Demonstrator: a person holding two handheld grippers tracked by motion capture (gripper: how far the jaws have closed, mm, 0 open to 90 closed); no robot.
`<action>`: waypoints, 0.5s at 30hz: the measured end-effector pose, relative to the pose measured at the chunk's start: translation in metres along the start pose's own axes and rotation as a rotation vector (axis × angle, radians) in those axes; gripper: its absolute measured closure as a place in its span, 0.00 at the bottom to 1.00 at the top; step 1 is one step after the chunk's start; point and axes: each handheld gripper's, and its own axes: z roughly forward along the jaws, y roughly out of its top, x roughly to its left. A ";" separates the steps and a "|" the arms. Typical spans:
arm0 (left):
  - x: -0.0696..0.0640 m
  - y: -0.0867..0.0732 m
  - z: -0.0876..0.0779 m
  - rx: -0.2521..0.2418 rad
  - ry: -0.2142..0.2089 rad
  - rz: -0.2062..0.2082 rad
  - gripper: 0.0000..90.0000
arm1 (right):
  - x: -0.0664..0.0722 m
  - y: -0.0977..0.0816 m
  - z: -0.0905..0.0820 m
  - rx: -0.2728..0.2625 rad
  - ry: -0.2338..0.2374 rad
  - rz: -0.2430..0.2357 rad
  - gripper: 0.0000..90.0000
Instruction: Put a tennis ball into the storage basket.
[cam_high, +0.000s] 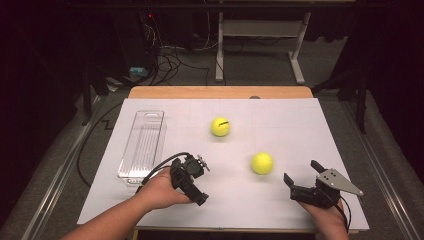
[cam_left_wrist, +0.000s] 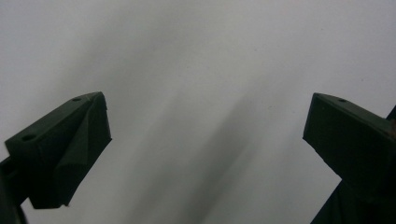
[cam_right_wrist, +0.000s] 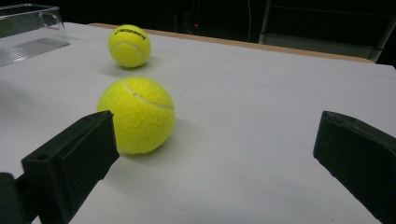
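Two yellow tennis balls lie on the white table sheet (cam_high: 300, 125). The far ball (cam_high: 220, 126) (cam_right_wrist: 130, 45) sits near the middle. The near ball (cam_high: 262, 163) (cam_right_wrist: 137, 116) rests just ahead and left of my right gripper (cam_high: 301, 172) (cam_right_wrist: 215, 137), which is open with nothing between its jaws; the ball stands by its left jaw, apart from it. My left gripper (cam_high: 196, 180) (cam_left_wrist: 205, 135) is tipped down toward bare white sheet at the front left, open and holding nothing.
A clear plastic tray (cam_high: 142, 145) (cam_right_wrist: 28, 32) lies lengthwise at the left of the sheet, just behind the left hand. The table's wooden back edge (cam_high: 220, 92) borders a dark floor with cables and desk legs.
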 end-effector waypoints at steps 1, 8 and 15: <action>0.000 0.000 0.000 -0.001 -0.004 0.000 0.02 | 0.000 0.000 0.000 0.002 0.000 0.003 0.00; 0.005 -0.002 -0.005 -0.024 -0.017 -0.013 0.02 | 0.001 0.001 0.005 0.011 0.004 0.006 0.00; 0.008 -0.005 -0.008 -0.054 -0.028 -0.026 0.02 | 0.009 0.005 0.013 0.043 0.050 -0.015 0.00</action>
